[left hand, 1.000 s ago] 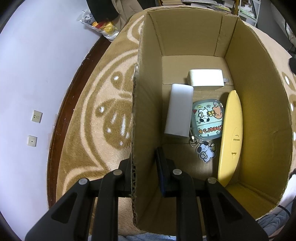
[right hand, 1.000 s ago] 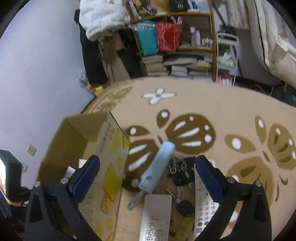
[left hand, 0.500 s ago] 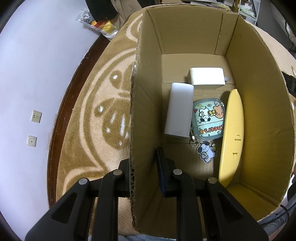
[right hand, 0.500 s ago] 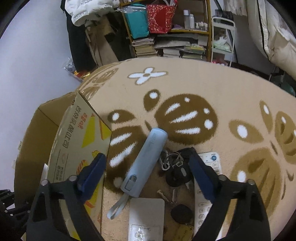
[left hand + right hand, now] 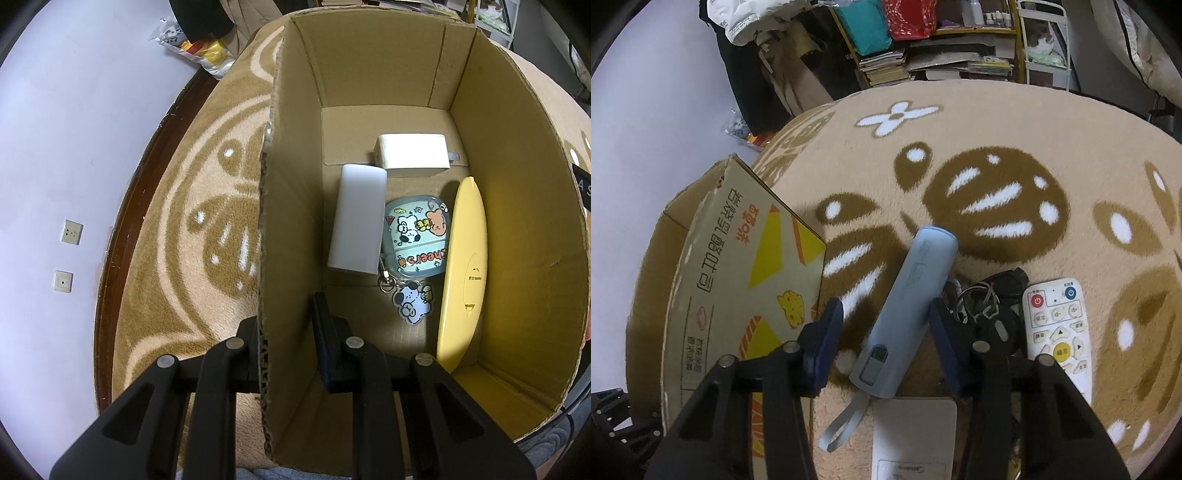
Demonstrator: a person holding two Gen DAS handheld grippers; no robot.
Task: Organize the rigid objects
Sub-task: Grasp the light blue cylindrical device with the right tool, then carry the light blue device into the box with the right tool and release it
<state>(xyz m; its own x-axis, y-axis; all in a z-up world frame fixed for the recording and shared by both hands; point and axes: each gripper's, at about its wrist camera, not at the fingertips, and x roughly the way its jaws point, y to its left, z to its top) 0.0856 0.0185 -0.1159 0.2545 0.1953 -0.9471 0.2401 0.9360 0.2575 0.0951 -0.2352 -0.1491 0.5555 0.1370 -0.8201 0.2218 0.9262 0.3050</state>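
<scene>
An open cardboard box (image 5: 517, 229) stands on the patterned carpet. My left gripper (image 5: 286, 343) is shut on its left wall, one finger outside and one inside. On the box floor lie a white block (image 5: 356, 225), a white charger (image 5: 412, 151), a cartoon case with a keychain (image 5: 417, 236) and a yellow disc (image 5: 465, 273) on edge against the right wall. In the right wrist view a light blue cylindrical device with a wrist loop (image 5: 908, 310) lies on the carpet beside the box (image 5: 738, 280). My right gripper (image 5: 886, 339) straddles it, jaws closing; the left pad stands clear of it.
Right of the blue device lie a bunch of keys (image 5: 990, 306) and a white remote (image 5: 1058, 332). A second white remote (image 5: 912, 435) lies just below it. Cluttered shelves (image 5: 923, 55) and hanging clothes stand at the carpet's far edge. A wall with sockets (image 5: 72, 232) is left of the box.
My right gripper has come down over the blue device and its jaws have narrowed around it. The left gripper and the box have not moved.
</scene>
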